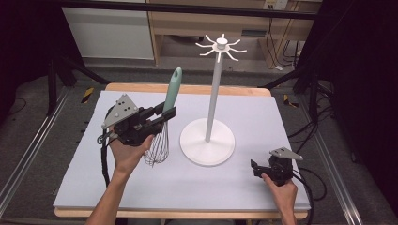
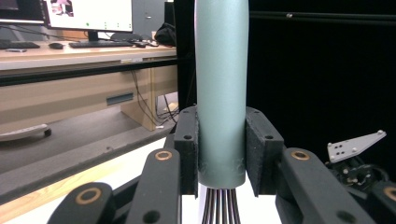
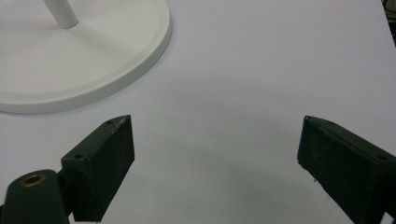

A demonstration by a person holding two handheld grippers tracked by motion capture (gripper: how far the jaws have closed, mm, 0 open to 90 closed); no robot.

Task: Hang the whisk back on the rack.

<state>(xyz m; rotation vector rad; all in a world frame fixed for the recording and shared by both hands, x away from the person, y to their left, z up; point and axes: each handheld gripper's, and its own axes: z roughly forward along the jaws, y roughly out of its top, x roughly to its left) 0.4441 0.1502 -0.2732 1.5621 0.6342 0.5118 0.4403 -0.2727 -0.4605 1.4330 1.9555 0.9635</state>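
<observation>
The left tool (image 1: 165,116) is clamped on the green handle of a whisk (image 1: 165,112), its two black pads (image 2: 188,154) pressing the handle from either side just above the point where the wires leave it. The whisk stands nearly upright in the air, handle up and tilted slightly to the right, wire loops hanging down over the pale mat (image 1: 141,187) that covers the table (image 1: 187,89). Just to its right on the mat stands a white rack (image 1: 212,112): a round base, a tall pole and a ring of hooks on top. The right tool (image 1: 256,168) rests low near the mat's front right corner, jaws wide apart with nothing between them, close to the rack's base.
</observation>
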